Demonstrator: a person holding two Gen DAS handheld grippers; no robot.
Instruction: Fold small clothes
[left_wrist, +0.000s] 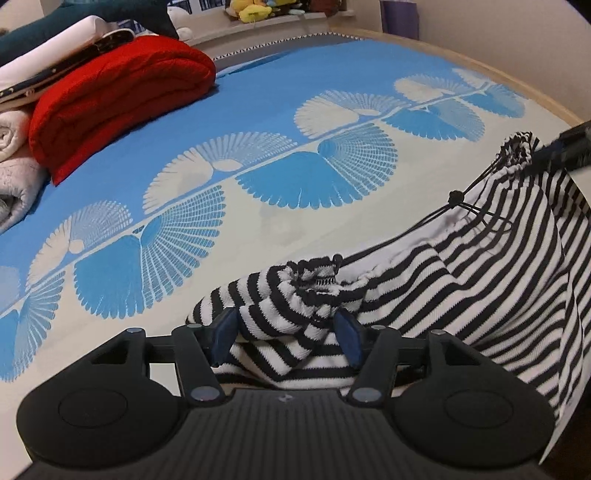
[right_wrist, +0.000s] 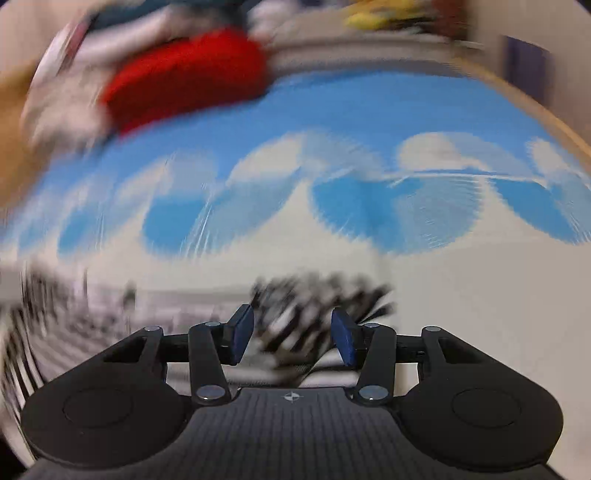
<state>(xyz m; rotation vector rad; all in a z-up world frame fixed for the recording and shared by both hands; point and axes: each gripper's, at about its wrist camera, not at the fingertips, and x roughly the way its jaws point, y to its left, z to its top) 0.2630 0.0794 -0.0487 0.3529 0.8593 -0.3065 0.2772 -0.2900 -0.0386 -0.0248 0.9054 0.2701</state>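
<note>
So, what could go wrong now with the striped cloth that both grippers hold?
The left gripper pinches only a bunched corner of the striped garment, so it may slip out. The black drawstring hangs loose and could snag. The right wrist view is blurred, so the right gripper may be moving fast and could tug the fabric free.

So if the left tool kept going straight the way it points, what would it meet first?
The striped garment: bunched fabric already sits between the left tool fingers, which look closed on it. Past that bunch, the line runs toward the bedspread, though depth is hard to judge in this fisheye view.
</note>
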